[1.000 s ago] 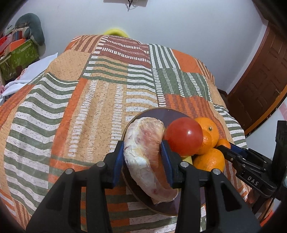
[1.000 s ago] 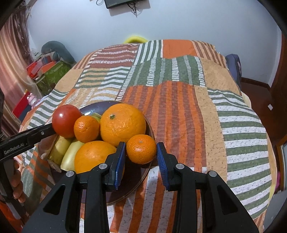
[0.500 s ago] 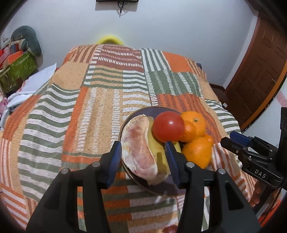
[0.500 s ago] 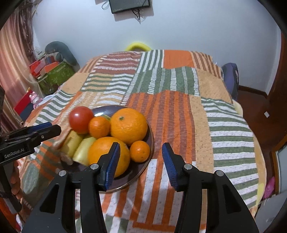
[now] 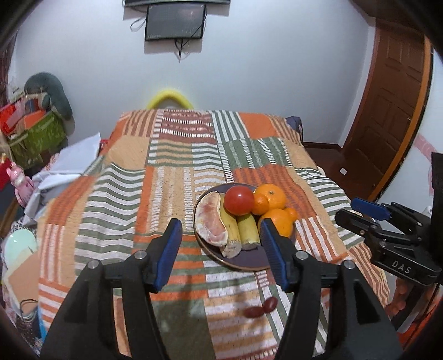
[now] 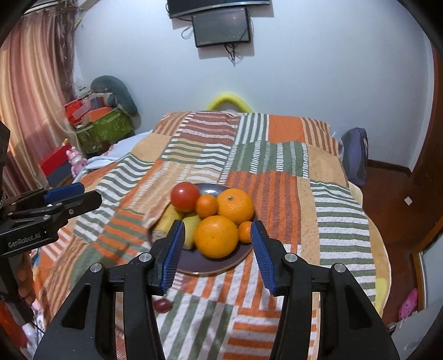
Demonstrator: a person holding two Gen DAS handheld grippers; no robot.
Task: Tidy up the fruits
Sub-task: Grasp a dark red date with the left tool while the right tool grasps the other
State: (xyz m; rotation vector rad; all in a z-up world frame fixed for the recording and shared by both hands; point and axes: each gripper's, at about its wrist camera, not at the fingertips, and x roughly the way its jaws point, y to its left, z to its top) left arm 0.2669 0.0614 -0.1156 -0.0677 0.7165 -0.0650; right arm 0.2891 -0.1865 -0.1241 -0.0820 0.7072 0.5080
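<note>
Below, we saw a dark plate resting on the striped bedspread, near its right side in the left wrist view. On the plate lay a peeled pomelo wedge at the left rim, two bananas just beside it, a tomato behind them, and four oranges of mixed size grouped on the right, touching one another. In the right wrist view we found the same pile from the other side: the tomato at the far left, the largest orange nearest the camera, and a small one at its right.

We held the left gripper above the bedspread, apart from the plate; its jaws had just been opening and stood spread, with nothing pinched between the blue pads. We held the right gripper likewise clear of the fruit; its jaws had also just been opening and stood apart, empty.

Two small dark red fruits lay on the bedspread in front of the plate, touching each other. A screen hung on the far wall, and a wooden door stood at the right.
</note>
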